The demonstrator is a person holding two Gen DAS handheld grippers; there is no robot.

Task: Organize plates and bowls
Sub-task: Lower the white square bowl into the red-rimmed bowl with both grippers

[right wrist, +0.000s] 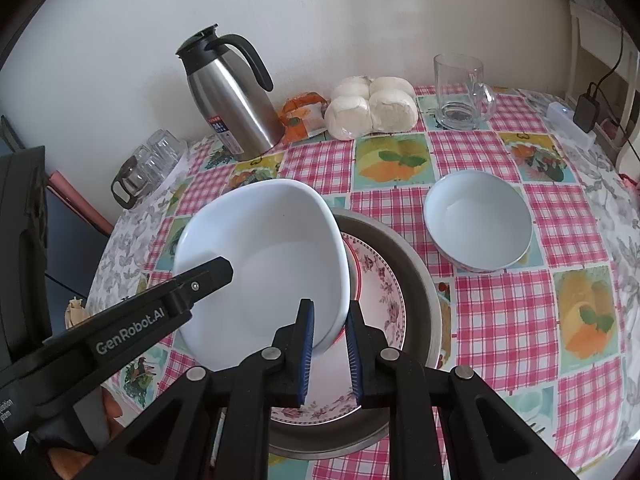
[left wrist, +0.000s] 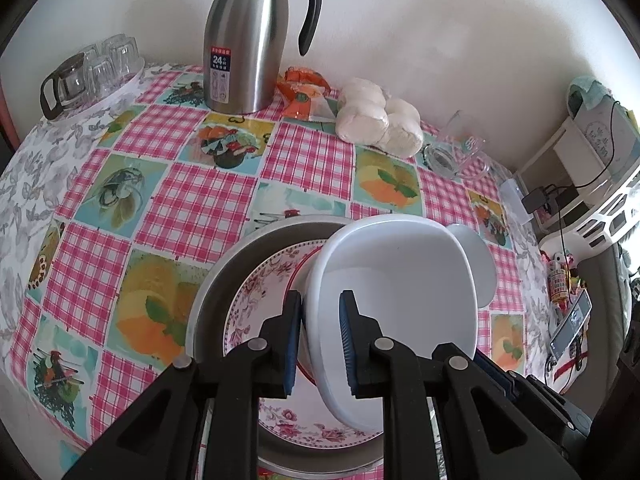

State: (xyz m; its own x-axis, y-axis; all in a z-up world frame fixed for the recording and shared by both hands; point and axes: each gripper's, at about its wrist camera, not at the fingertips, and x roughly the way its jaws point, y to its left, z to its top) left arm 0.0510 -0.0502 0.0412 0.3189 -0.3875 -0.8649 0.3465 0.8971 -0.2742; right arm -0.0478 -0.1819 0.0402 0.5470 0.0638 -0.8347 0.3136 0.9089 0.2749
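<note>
A large white squarish bowl (left wrist: 400, 280) (right wrist: 260, 264) hangs tilted over a floral plate (left wrist: 272, 280) (right wrist: 380, 292), which lies in a grey metal pan (left wrist: 224, 276) (right wrist: 416, 280). My left gripper (left wrist: 320, 340) straddles the bowl's left rim, its blue pads close on either side of it. My right gripper (right wrist: 330, 352) straddles the bowl's right rim the same way. A smaller white bowl (right wrist: 478, 226) (left wrist: 478, 264) stands on the cloth to the right of the pan.
A steel thermos jug (left wrist: 248, 40) (right wrist: 236, 96), a bag of white buns (left wrist: 380, 120) (right wrist: 372, 108) and an orange packet (right wrist: 300, 116) stand at the back. A glass mug (right wrist: 460, 92) is back right, glasses on a tray (left wrist: 100, 68) back left. The table edge curves away on both sides.
</note>
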